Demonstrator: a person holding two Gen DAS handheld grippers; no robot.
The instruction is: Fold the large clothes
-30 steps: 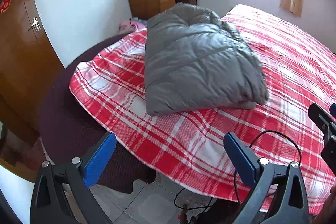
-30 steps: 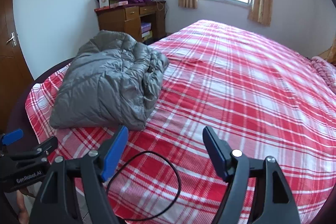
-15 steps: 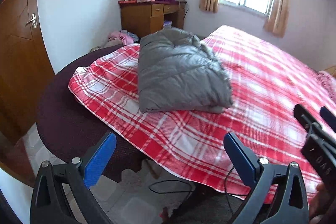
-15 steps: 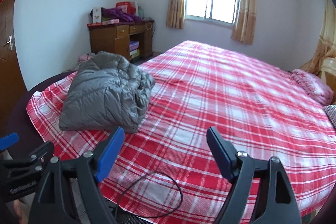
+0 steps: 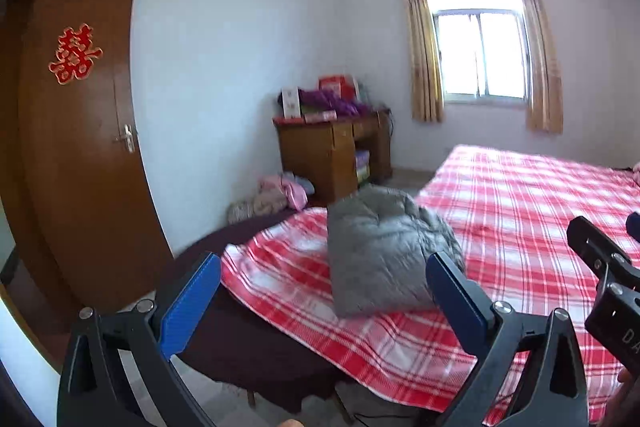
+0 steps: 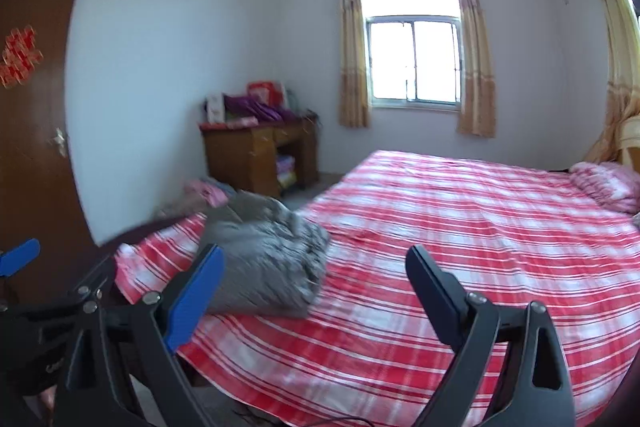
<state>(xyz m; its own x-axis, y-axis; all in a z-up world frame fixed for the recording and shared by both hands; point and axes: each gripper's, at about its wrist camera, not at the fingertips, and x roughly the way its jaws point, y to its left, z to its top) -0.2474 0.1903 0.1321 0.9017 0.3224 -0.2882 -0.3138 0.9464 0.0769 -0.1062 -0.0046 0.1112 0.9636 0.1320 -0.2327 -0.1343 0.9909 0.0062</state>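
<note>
A grey padded jacket (image 5: pixel 384 251) lies folded into a compact bundle near the foot corner of a bed with a red and white plaid sheet (image 5: pixel 520 211). It also shows in the right wrist view (image 6: pixel 264 263). My left gripper (image 5: pixel 324 291) is open and empty, held back from the bed's edge, well apart from the jacket. My right gripper (image 6: pixel 316 287) is open and empty, also back from the bed. The right gripper's body (image 5: pixel 604 267) shows at the right edge of the left wrist view.
A brown door (image 5: pixel 80 155) stands at the left. A wooden desk (image 5: pixel 332 151) with boxes on top stands by the far wall, with a pile of pink clothes (image 5: pixel 280 195) beside it. A curtained window (image 6: pixel 414 59) is behind. Pink pillows (image 6: pixel 604 183) lie at the bed's head.
Both grippers have pulled back and tilted up away from the bed, so the jacket looks smaller and more of the room shows. The jacket has stayed folded in place.
</note>
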